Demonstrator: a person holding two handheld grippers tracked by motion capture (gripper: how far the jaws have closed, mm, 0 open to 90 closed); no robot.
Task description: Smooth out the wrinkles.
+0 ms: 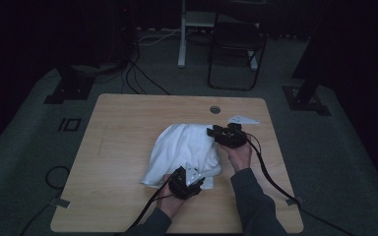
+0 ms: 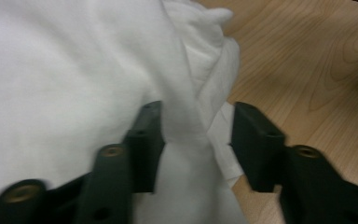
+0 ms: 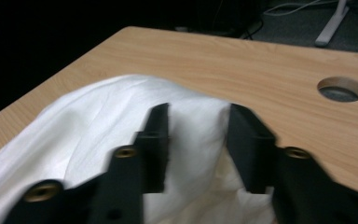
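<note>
A crumpled white cloth [image 1: 177,145] lies in a heap at the middle of the wooden table [image 1: 128,123]. My left gripper [image 1: 203,173] is at the cloth's near right corner. In the left gripper view it [image 2: 196,126] stands open astride a raised fold of the cloth [image 2: 74,70]; the left jaw touches the fold and a gap shows at the right jaw. My right gripper [image 1: 210,132] is at the cloth's far right edge. In the right gripper view its jaws [image 3: 198,126] press a ridge of the cloth [image 3: 98,121] that spans the gap between them.
A round cable hole [image 1: 215,109] [image 3: 341,89] lies in the tabletop just behind the right gripper. Bare wood surrounds the cloth on the left and at the back. A dark chair [image 1: 236,44] and floor cables [image 1: 138,73] sit beyond the table's far edge.
</note>
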